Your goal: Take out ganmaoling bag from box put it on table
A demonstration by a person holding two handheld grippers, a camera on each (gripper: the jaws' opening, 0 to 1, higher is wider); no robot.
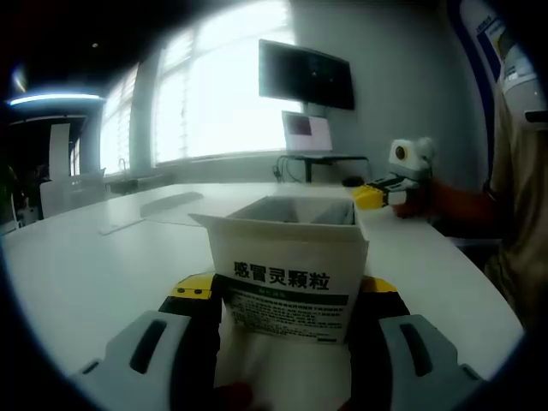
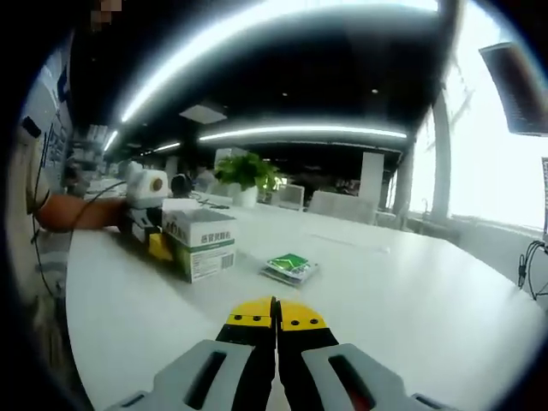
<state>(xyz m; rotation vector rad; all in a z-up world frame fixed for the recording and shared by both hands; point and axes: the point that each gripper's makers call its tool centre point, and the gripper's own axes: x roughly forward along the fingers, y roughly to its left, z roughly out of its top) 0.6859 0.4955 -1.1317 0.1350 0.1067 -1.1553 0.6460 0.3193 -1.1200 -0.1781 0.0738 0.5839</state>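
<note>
A white ganmaoling box [image 1: 288, 265] with black Chinese lettering and a green band stands on the white table [image 1: 94, 265], its top flaps open. My left gripper [image 1: 287, 288] is shut on it, one yellow-tipped jaw at each side. In the right gripper view the same box [image 2: 205, 246] sits at the left with the left gripper [image 2: 154, 240] behind it. A green-and-white ganmaoling bag [image 2: 289, 267] lies flat on the table just right of the box. My right gripper [image 2: 276, 315] is shut and holds nothing, a short way from the bag; it also appears far right as the right gripper [image 1: 377, 196].
A dark monitor [image 1: 306, 74] and an open laptop [image 1: 306, 134] stand at the table's far end by the windows. A person's arm [image 1: 467, 205] reaches in from the right. A potted plant [image 2: 247, 171] and white chairs [image 2: 341, 205] lie beyond the table.
</note>
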